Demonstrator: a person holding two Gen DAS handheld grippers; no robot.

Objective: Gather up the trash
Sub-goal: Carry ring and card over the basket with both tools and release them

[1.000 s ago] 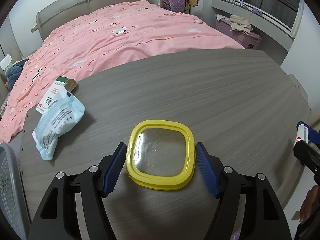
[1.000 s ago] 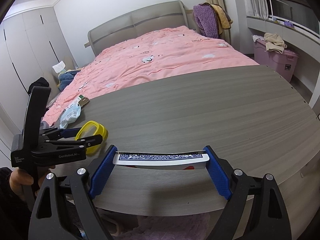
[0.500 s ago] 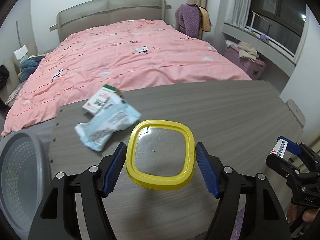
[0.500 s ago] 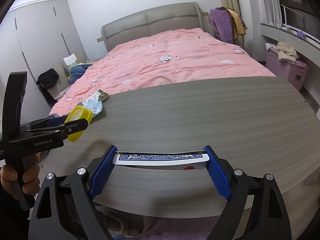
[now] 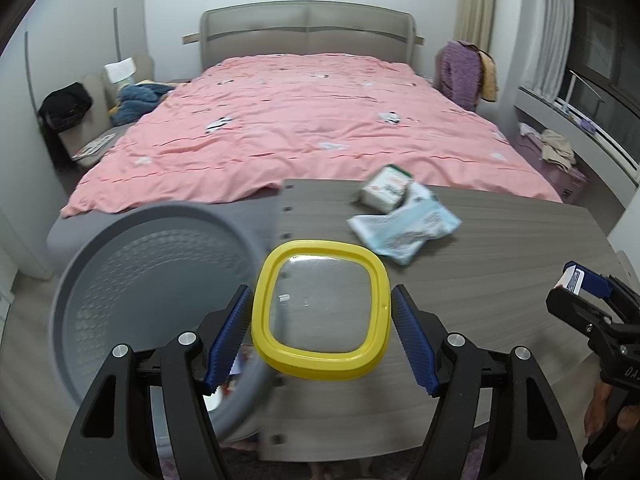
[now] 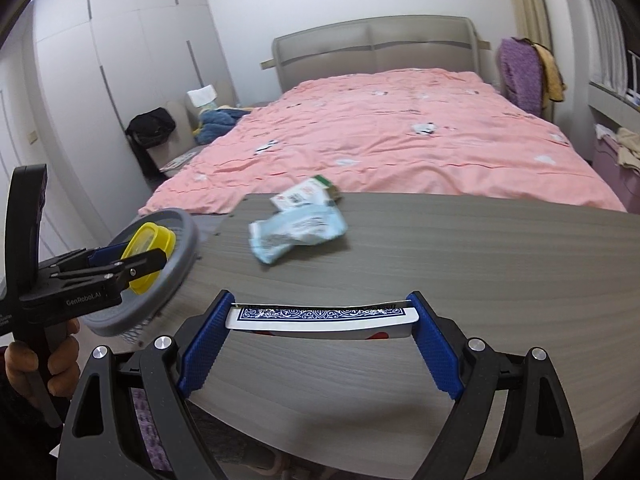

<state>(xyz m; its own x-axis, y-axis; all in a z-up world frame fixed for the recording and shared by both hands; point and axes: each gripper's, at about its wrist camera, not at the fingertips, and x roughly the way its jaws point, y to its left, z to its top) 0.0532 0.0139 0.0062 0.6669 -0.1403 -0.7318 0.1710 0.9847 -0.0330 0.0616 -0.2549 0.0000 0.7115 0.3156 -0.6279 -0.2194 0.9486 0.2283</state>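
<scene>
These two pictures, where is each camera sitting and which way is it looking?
Left wrist: rides the left gripper, looking over the yellow lid toward the grey bin and bed; the right gripper shows.
Right wrist: rides the right gripper, clamping a playing card over the table; the left hand shows.
Shared: lid, bin, blue packet, bed.

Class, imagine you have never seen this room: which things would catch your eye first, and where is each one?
The yellow-rimmed lid stands out first, held between the left gripper fingers beside the grey mesh bin off the table's left end. Next comes the blue-patterned playing card, clamped in the right gripper over the table's near edge. Behind both lies the big pink bed, with a pale blue wrapper on the grey table.
</scene>
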